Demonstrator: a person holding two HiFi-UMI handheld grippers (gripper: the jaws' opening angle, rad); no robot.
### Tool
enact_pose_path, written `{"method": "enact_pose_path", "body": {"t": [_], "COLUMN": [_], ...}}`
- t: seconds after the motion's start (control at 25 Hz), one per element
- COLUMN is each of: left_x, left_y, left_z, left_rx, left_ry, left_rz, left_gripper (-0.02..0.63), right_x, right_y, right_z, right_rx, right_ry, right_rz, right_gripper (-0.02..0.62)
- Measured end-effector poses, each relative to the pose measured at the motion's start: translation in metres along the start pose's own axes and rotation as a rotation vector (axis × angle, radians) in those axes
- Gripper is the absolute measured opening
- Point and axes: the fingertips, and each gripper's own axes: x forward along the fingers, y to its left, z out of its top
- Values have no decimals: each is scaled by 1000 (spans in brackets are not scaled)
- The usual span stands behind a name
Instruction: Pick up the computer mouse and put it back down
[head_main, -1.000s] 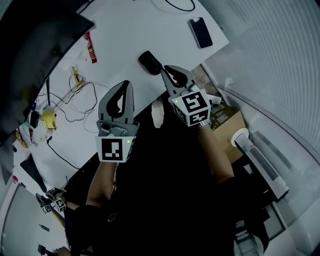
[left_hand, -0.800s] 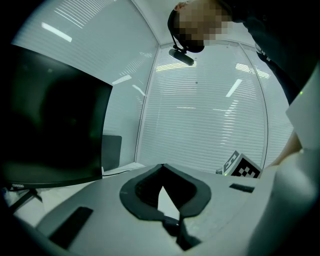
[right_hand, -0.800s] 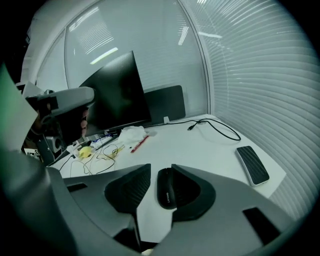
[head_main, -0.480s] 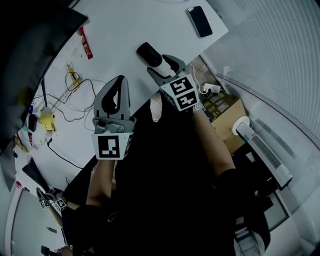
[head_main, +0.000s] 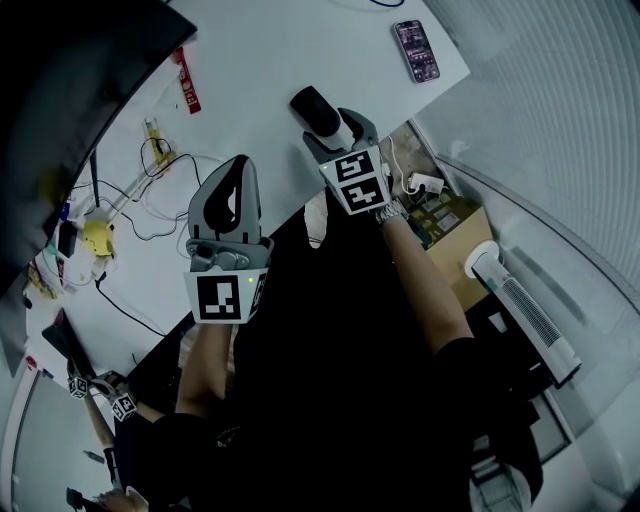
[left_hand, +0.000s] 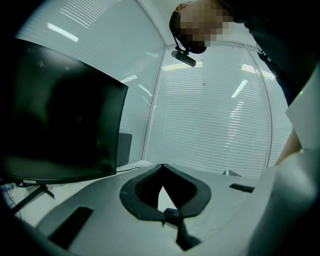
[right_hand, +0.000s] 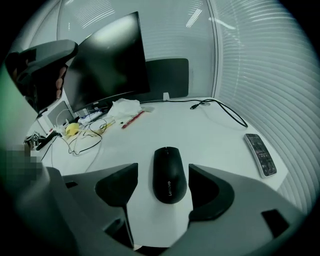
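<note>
A black computer mouse (head_main: 309, 104) lies on the white desk (head_main: 250, 60) near its front edge. My right gripper (head_main: 334, 128) points down at the mouse, and its jaws are opening. In the right gripper view the mouse (right_hand: 169, 173) lies between the two dark pads (right_hand: 119, 184) with a gap on each side, so nothing presses on it. My left gripper (head_main: 240, 168) hovers over the desk edge to the left. Its jaws (left_hand: 161, 166) meet at the tips with nothing held.
A phone (head_main: 416, 50) lies at the desk's far right corner. A large dark monitor (head_main: 70, 100) stands on the left, with tangled cables (head_main: 150, 190), a yellow object (head_main: 95, 238) and a red pen (head_main: 186, 85) beside it. A cardboard box (head_main: 450, 235) and a white fan (head_main: 520, 315) stand on the floor.
My right gripper came down over the mouse and its jaws went from shut to wide apart, now straddling the mouse. The left gripper shifted slightly.
</note>
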Motion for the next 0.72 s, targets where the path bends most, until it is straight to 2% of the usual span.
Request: {"method": "enact_pose_path", "body": {"t": [0.4,0.72], "left_x": [-4,-7], "left_y": [12,12], "left_z": [-3,-4], "left_rx": [-20,-19], "left_ry": [-2,-3], "left_rz": [20,36], "left_gripper": [6,6], "right_x": [25,52], "right_y": [-9,-10], "right_z": [-13,-8], "right_rx": [11,-67], "right_ry": [111,183], "right_rz": [-49,0], "right_gripper": [288,290]}}
